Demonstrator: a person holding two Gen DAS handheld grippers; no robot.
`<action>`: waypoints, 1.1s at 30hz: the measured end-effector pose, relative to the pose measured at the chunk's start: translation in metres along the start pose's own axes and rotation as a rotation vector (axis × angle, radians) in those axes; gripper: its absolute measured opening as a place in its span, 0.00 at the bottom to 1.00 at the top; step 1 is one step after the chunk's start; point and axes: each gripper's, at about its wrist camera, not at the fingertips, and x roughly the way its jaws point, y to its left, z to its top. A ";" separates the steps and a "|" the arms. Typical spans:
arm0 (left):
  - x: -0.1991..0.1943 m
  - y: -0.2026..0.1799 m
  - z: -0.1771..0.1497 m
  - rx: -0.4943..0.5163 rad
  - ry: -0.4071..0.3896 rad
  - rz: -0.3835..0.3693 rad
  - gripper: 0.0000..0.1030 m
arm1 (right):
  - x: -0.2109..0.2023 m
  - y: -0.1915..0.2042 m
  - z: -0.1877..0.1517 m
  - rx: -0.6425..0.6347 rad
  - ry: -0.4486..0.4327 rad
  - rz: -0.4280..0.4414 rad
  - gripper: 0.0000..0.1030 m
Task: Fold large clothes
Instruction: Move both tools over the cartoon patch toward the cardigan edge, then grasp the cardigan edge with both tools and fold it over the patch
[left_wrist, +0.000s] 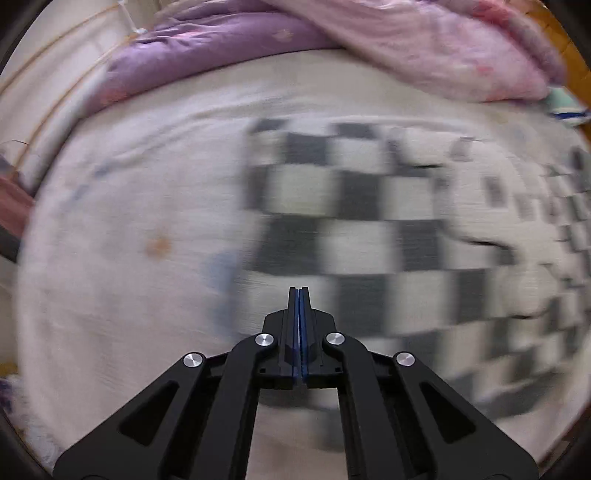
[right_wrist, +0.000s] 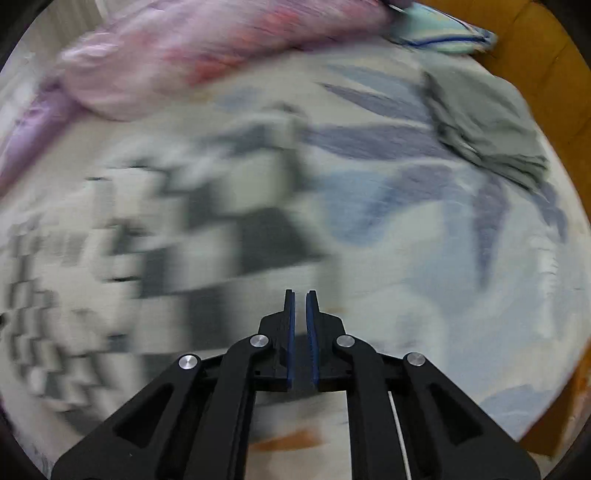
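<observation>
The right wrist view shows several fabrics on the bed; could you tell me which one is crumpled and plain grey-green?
It is the grey-green garment bunched at the upper right, unpatterned, unlike the checkered cloth and the pink quilt.

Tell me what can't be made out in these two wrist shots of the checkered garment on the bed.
- Checkered garment: motion blur in both wrist views smears its edges and folds; whether it is folded is unclear.
- Left wrist view: its right part runs off the frame edge.
- Left gripper: pads together, nothing visible between them.
- Right gripper: narrow empty gap.
- Grey cloth: crumpled, type unreadable.
</observation>
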 end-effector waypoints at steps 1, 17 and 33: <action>0.001 -0.014 -0.003 0.015 0.011 -0.016 0.03 | -0.002 0.023 -0.004 -0.034 0.002 0.031 0.08; -0.007 -0.002 -0.079 -0.499 0.393 -0.261 0.69 | 0.011 0.051 -0.130 0.360 0.572 0.248 0.59; -0.001 -0.012 -0.058 -0.750 0.366 -0.394 0.13 | 0.018 0.044 -0.085 0.667 0.596 0.278 0.66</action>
